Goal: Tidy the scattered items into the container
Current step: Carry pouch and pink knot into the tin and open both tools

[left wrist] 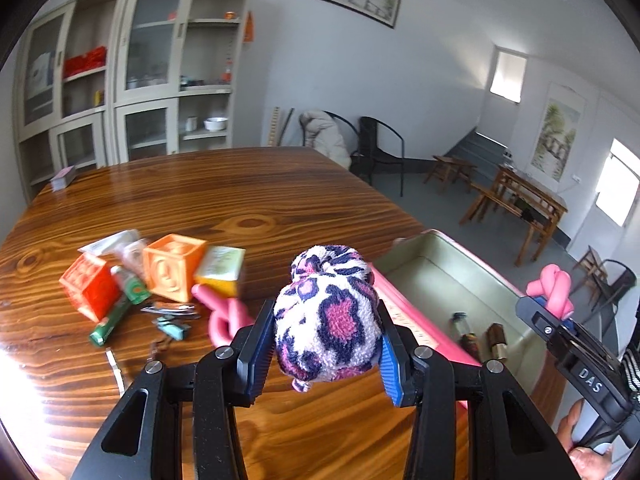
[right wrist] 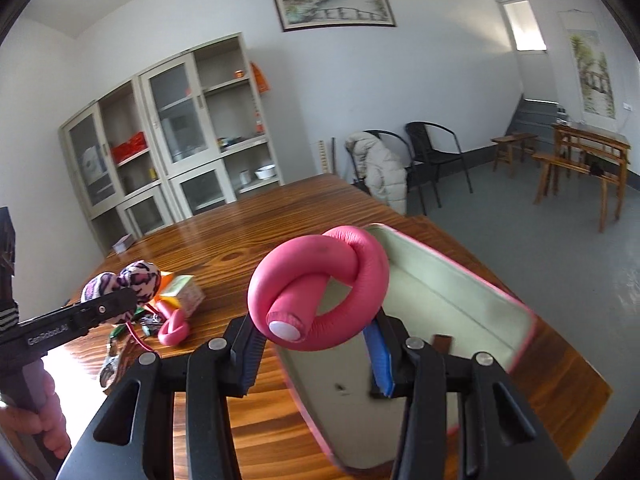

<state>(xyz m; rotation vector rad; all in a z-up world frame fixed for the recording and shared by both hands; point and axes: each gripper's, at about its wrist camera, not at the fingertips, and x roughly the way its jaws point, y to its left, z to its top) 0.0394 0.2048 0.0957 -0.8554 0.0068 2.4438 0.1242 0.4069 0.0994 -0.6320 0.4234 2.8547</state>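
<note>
Two grippers are both loaded; the left gripper (left wrist: pixel 326 346) is clenched on a fuzzy pink-and-navy spotted fabric bundle (left wrist: pixel 330 316), its blue-padded fingers (left wrist: pixel 390 364) pressing each flank of the bundle, which is held above the wooden table (left wrist: pixel 248 196) just beside the container's near long wall; the right gripper (right wrist: pixel 316 344) grips a knotted pink foam tube (right wrist: pixel 320 284), whose white-capped end points at the camera, held over the near end of the container (right wrist: pixel 472 300); that container is a pale green-lined tray with a pink rim, sitting at the table's right edge near its front corner; in the left wrist view a small dark bottle (left wrist: pixel 464 330) and a brown-and-brass cylinder (left wrist: pixel 496 340) lie inside it against the near wall; the remaining clutter sits well apart from the container toward the table's left side: two orange cubes (left wrist: pixel 172 266), a red one touching them at the left, a yellow-green carton (left wrist: pixel 222 270) beside the cubes, a green tube (left wrist: pixel 120 308), a second knotted pink foam tube (left wrist: pixel 222 316), metal clips (left wrist: pixel 170 311) and a teal piece (left wrist: pixel 172 328); a small grey box (left wrist: pixel 64 177) rests near the table's far left corner; beyond the table stand a beige cabinet (left wrist: pixel 132 72) and black chairs (left wrist: pixel 380 148).
</note>
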